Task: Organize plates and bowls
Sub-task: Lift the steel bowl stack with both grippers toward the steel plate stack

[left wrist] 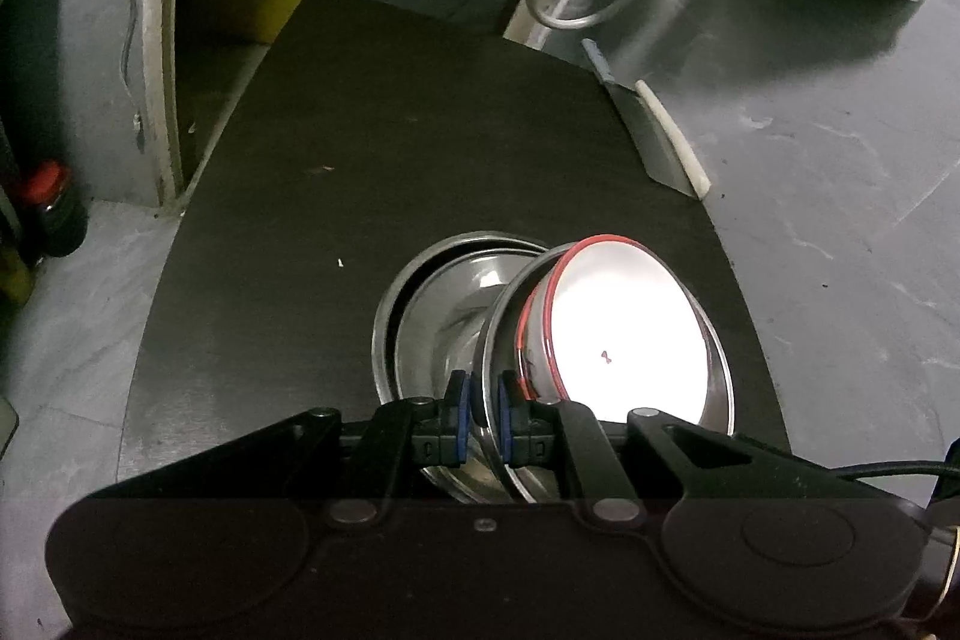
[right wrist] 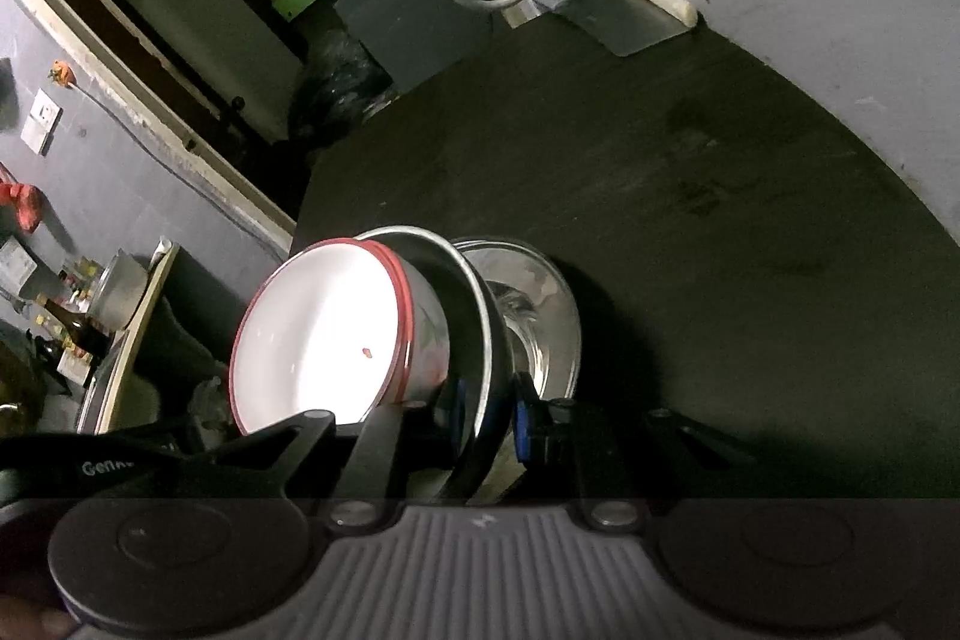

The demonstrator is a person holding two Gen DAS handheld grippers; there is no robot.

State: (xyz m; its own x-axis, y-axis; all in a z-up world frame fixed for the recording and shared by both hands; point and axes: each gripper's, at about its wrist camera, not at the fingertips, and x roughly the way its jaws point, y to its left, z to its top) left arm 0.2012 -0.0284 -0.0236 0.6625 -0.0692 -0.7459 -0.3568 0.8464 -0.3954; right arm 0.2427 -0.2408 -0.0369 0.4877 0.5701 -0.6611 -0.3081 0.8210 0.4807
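**Nested stack held in 2 claws, not yet set down**

Left claw (left wrist: 485, 415) closed tight on the rim of the steel bowl (left wrist: 717, 370), blue pads either side of the thin edge. Right claw (right wrist: 489, 415) likewise pinched on a steel rim, apparently the same bowl. Inside it, tilted, the white red-rimmed bowl (left wrist: 624, 334). Behind, against its underside, the steel plates (left wrist: 444, 310), standing steeply near the front edge of the dark tabletop (left wrist: 420, 130). Stacking apparently done; levelling and placing left. Farther right, a cleaver (left wrist: 651, 142), well apart.
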